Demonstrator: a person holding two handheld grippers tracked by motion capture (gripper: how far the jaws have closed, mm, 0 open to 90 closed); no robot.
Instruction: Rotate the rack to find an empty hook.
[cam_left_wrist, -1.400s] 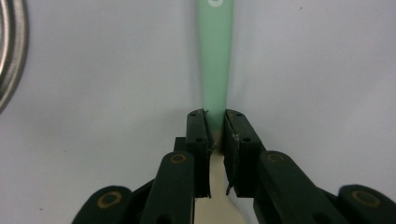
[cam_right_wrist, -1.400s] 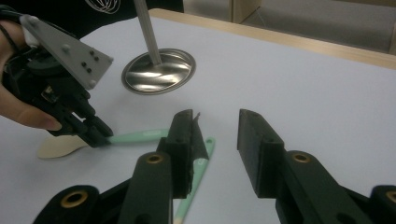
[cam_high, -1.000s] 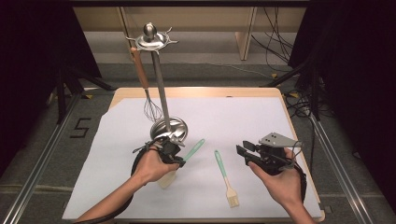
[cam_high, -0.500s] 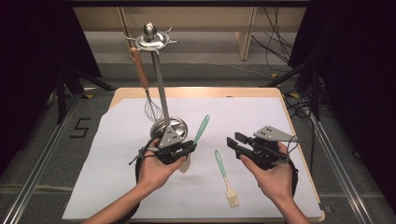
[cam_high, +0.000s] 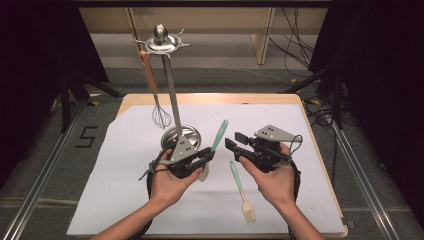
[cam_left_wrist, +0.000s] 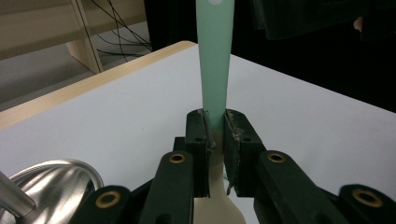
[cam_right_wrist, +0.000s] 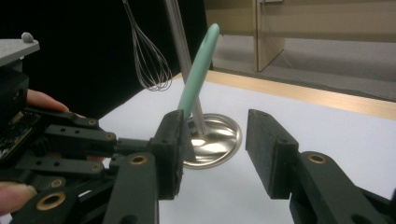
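Surface (cam_high: 280, 120) first: the white sheet carries a steel utensil stand (cam_high: 168, 85) whose round base (cam_high: 181, 136) sits near the middle, with a whisk (cam_high: 161, 116) hanging by its wooden handle from the hook ring at the top. The likely aim is to hang the green-handled spatula (cam_high: 218, 135) on that ring as well.

The left gripper (cam_high: 190, 161) has its fingers (cam_left_wrist: 200, 135) pinching the spatula low on the handle, just above the pale blade, so the green shaft rises up and away toward the stand. The right gripper (cam_high: 235, 144) sits just beside it; its fingers (cam_right_wrist: 273, 149) have just been opening, now stand spread wide, and nothing lies between them, though the spatula handle passes close by one of them in the right gripper view.

A pastry brush (cam_high: 242, 192) lies flat on the sheet in front of the right hand, untouched.

To do this step well, I judge that the free handle tip should be steadied by the spread fingers before lifting, since a grip so near the blade leaves the long end free to swing. The hanging hole at the tip, visible in the left gripper view, needs to face a free hook, clear of the whisk.
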